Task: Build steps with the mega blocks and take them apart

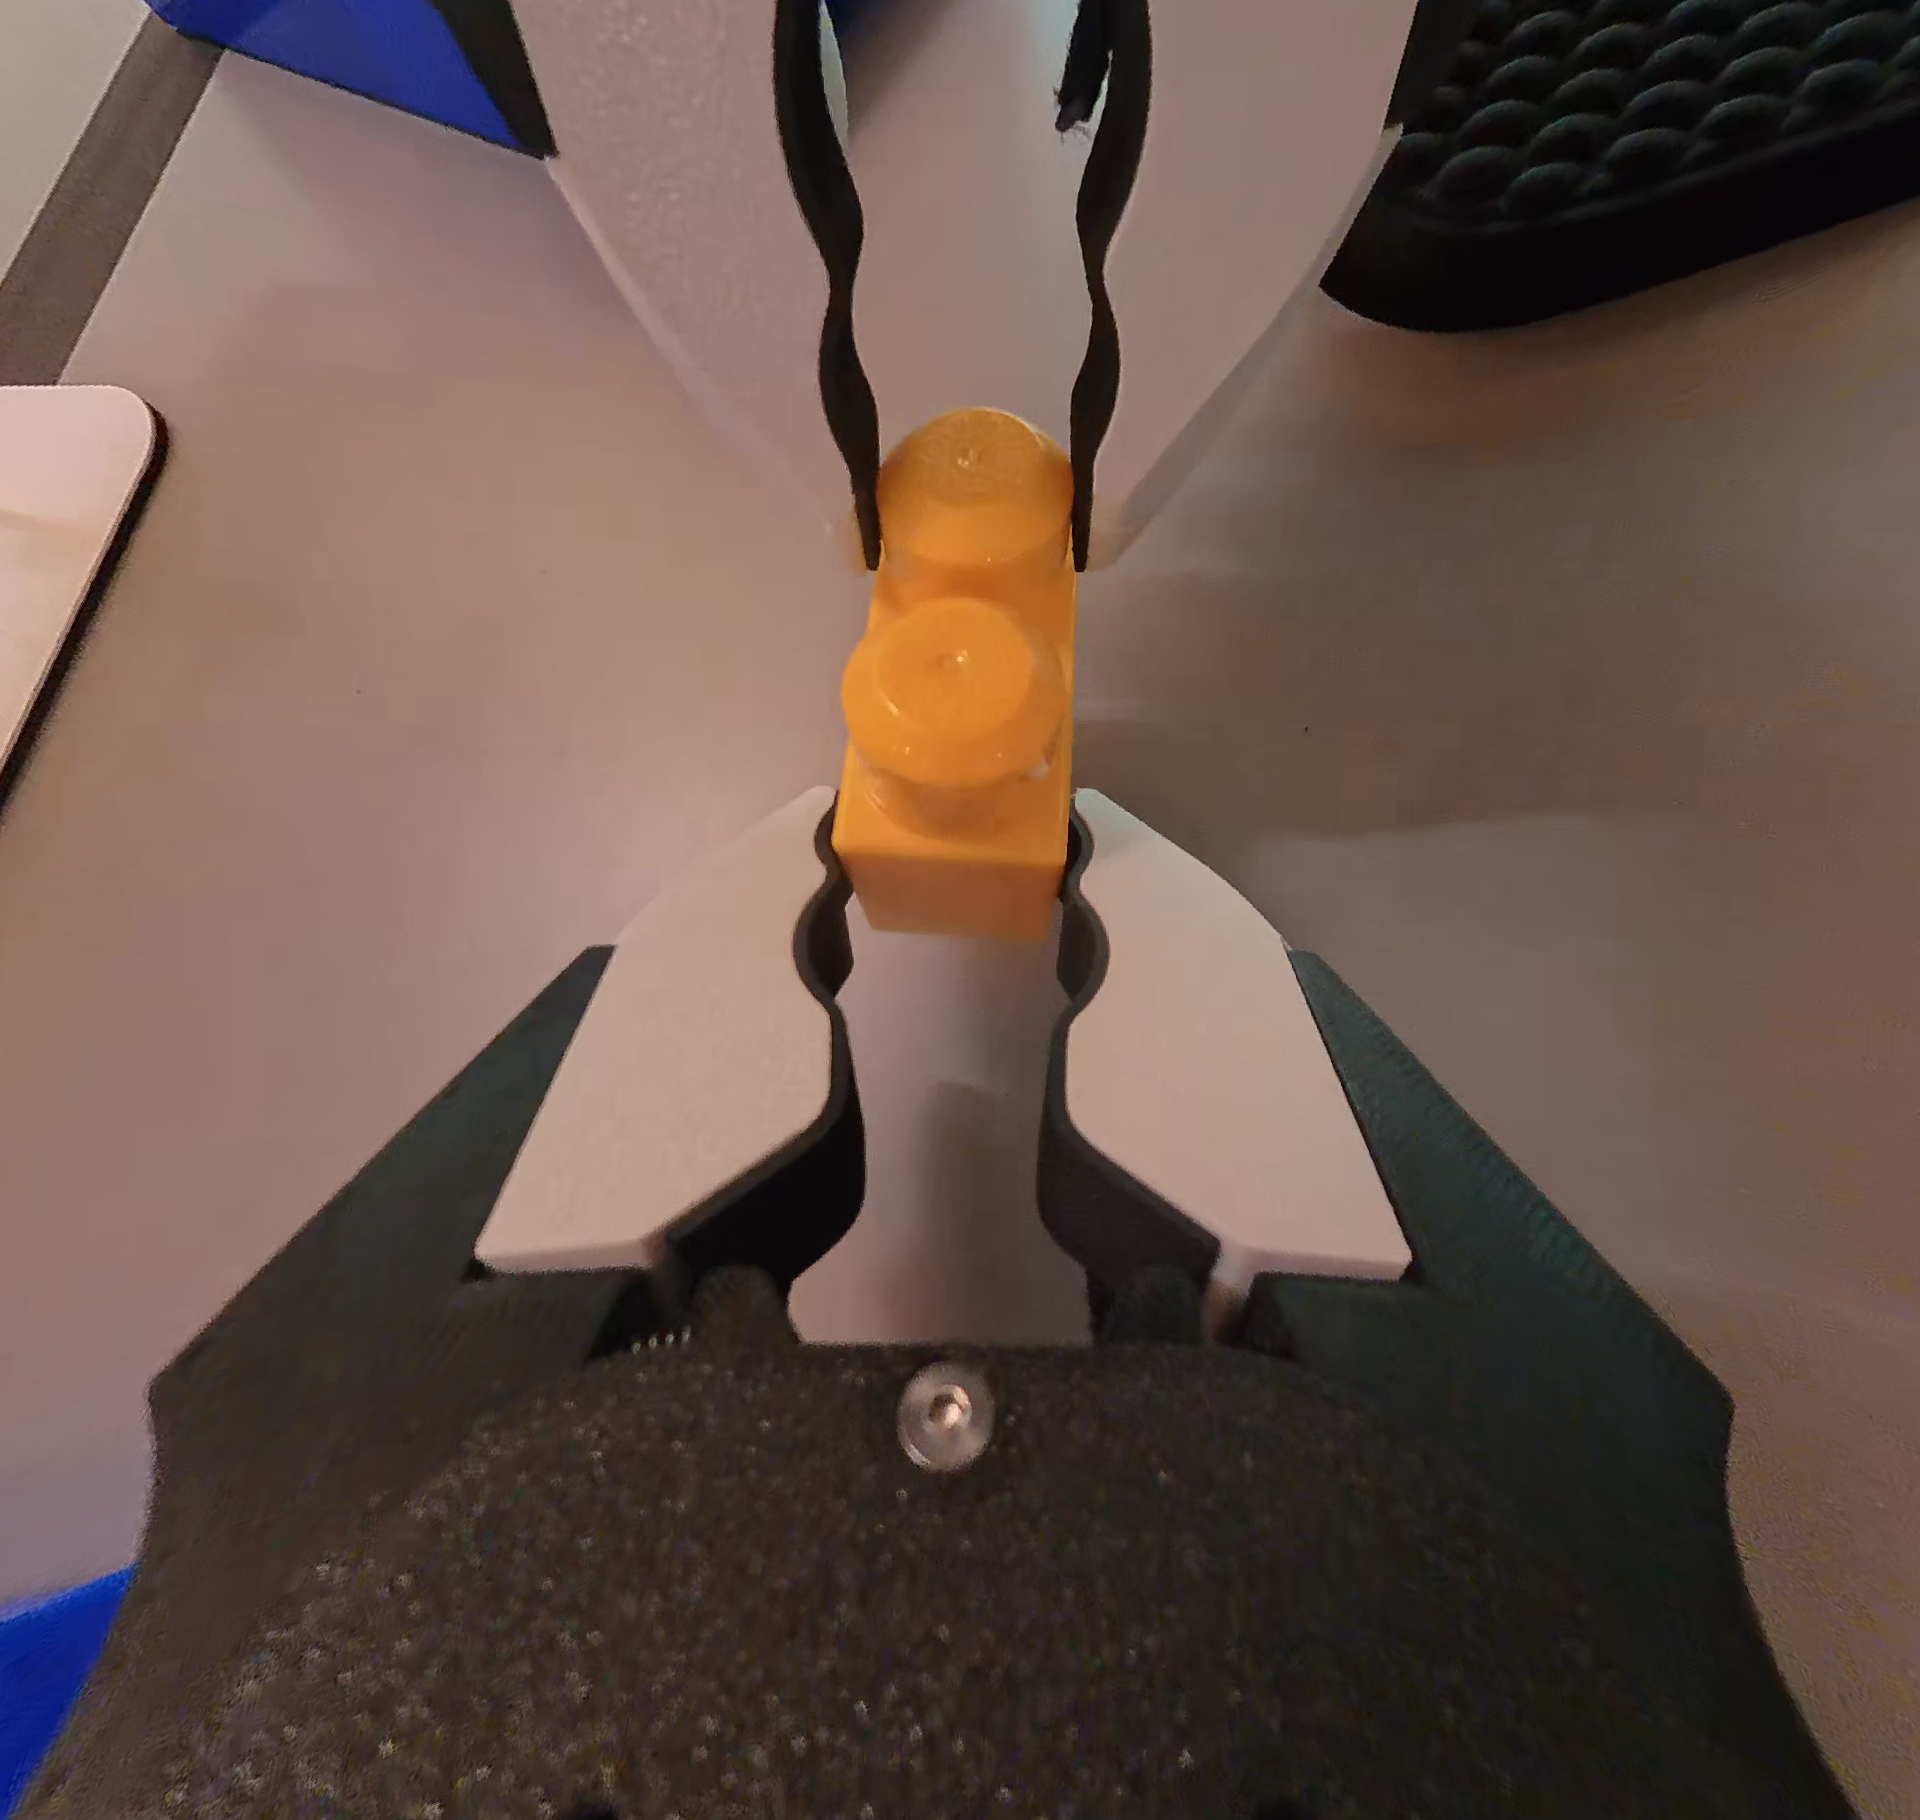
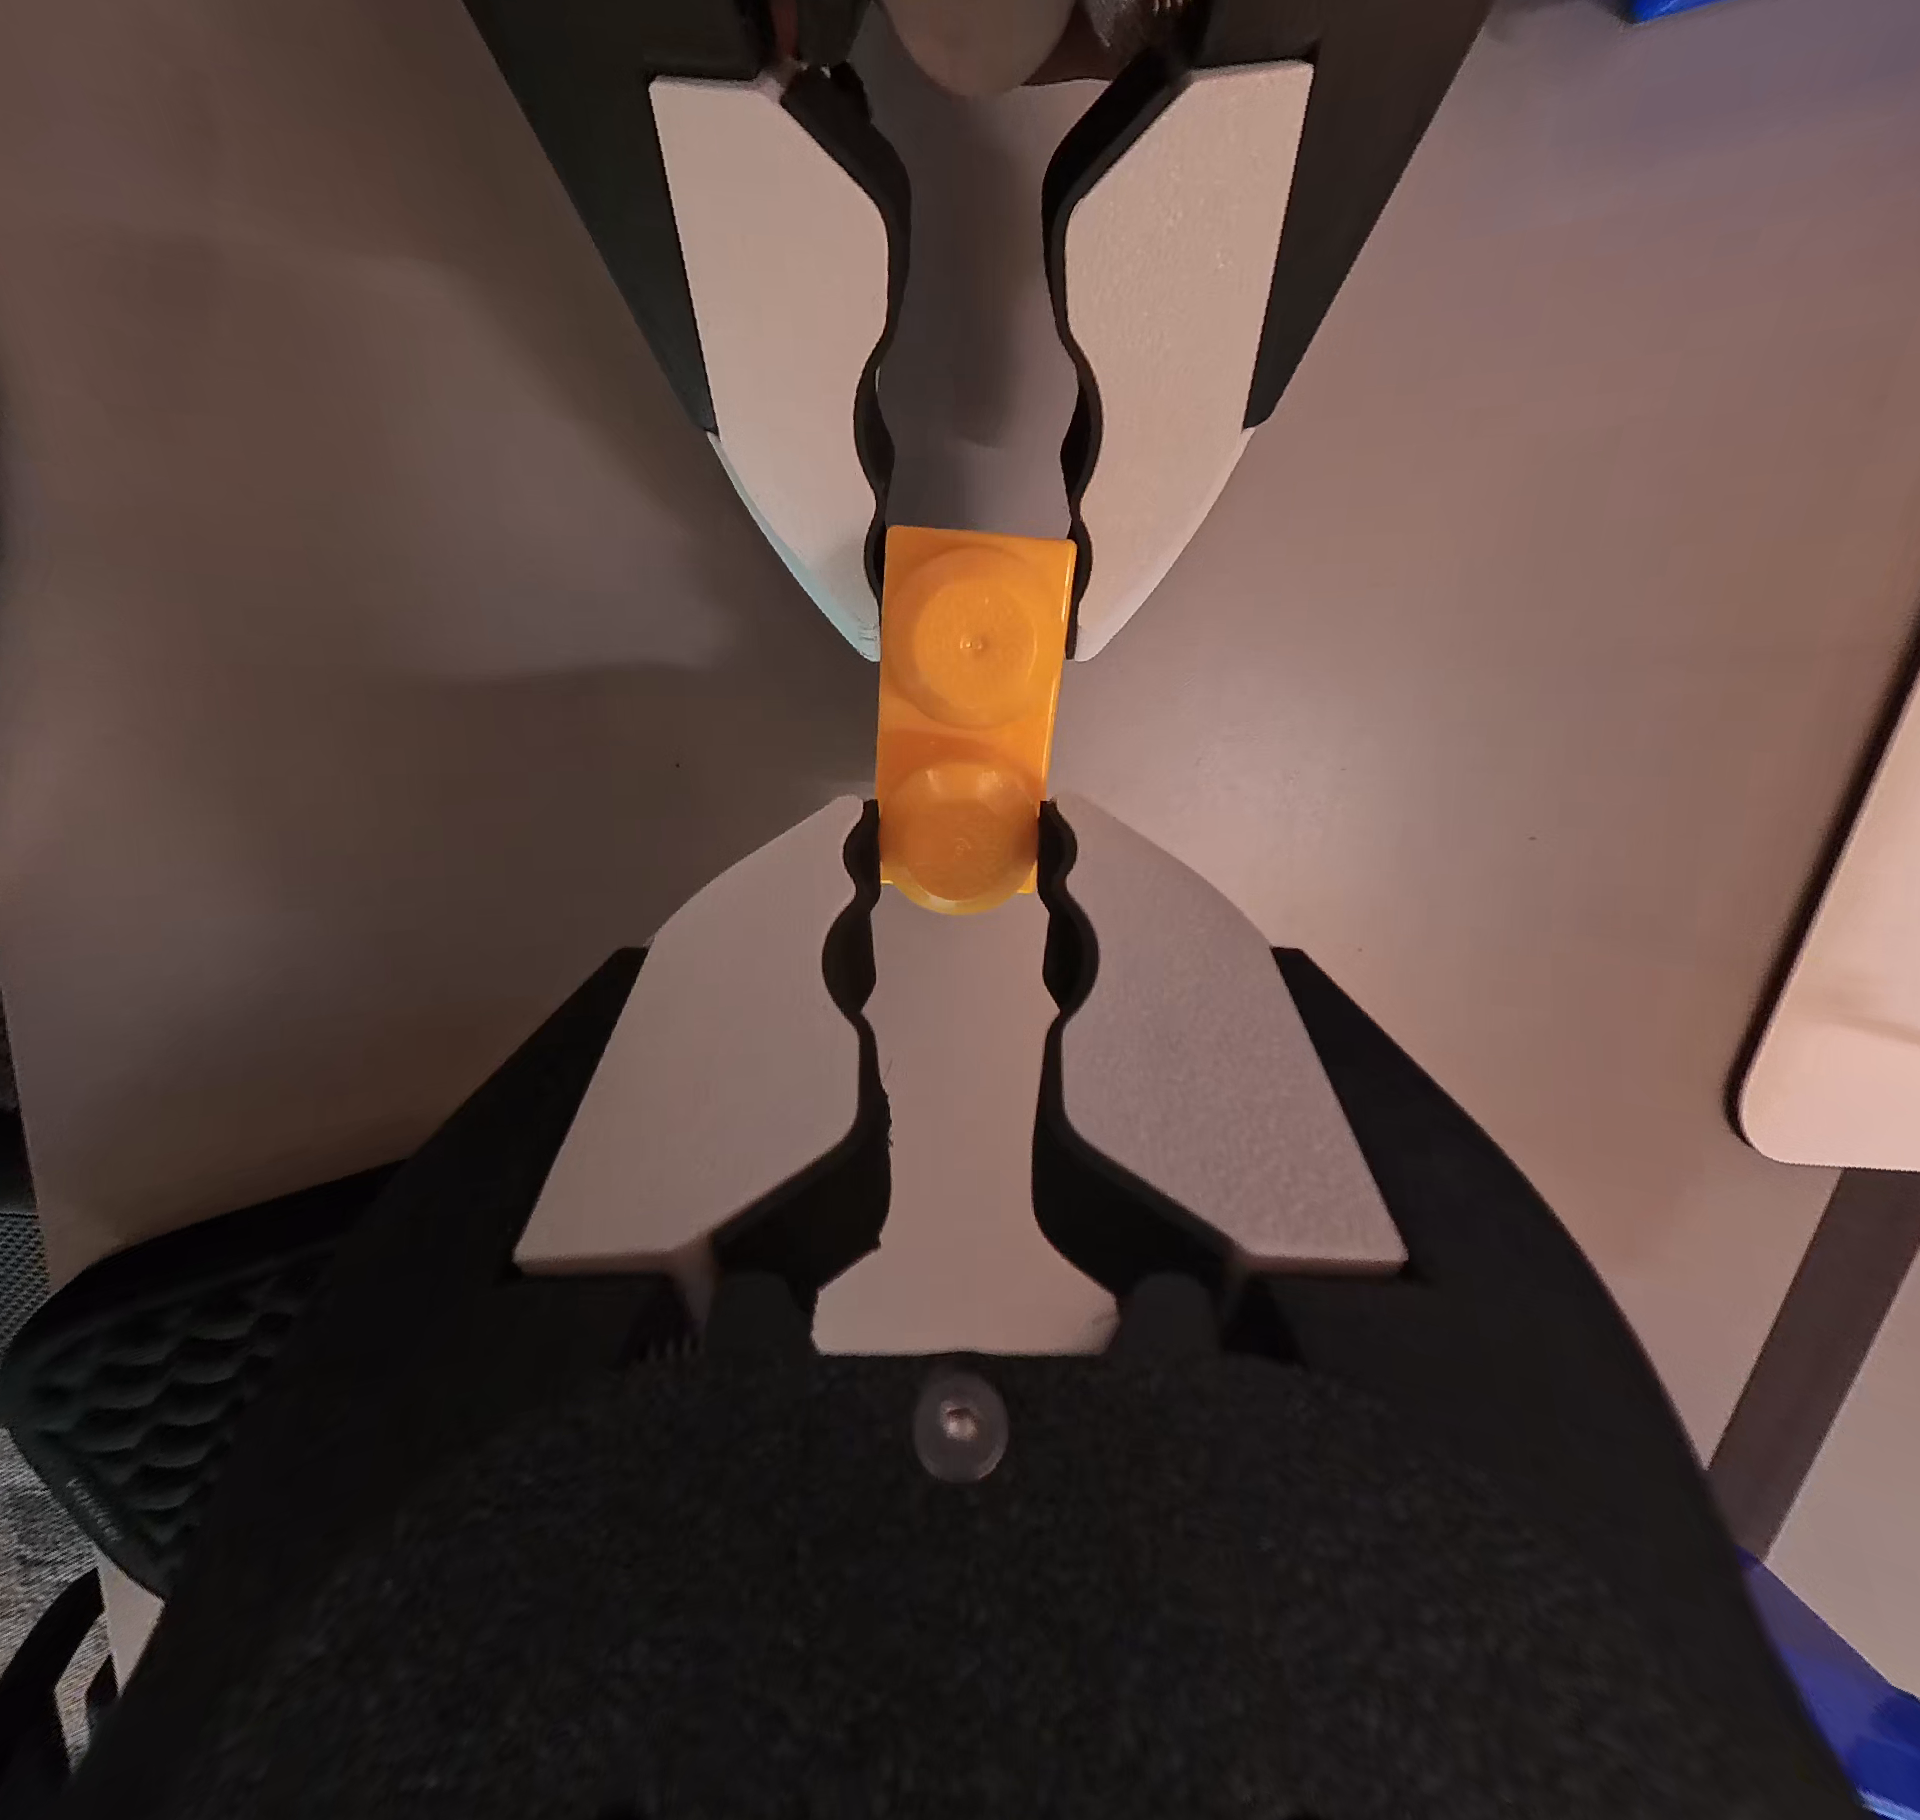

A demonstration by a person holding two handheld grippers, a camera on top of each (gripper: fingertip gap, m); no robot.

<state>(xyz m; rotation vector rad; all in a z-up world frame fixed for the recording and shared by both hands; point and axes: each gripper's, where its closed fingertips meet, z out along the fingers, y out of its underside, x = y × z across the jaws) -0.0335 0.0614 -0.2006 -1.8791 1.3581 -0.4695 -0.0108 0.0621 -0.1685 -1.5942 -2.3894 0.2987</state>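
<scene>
Orange block, two studs on top, gripped at both ends at once. Left gripper clamped on the near end of the block's body, fingertips pressed against its two side faces, the near stud just ahead of the tips. Right gripper reaching in from the opposite side, tips pinching around the far stud. Seen along the right gripper: own tips closed on the near end of the block at the near stud, black pads touching both sides; left gripper facing it from the far side, closed on the far end. Block spanning the gap between the two pairs of tips, studs upward, above a pale grey table; contact with the table impossible to judge. Off to the left gripper's far left, a blue box; to its left, a white board with rounded corner; to its far right, a black textured mat.
</scene>
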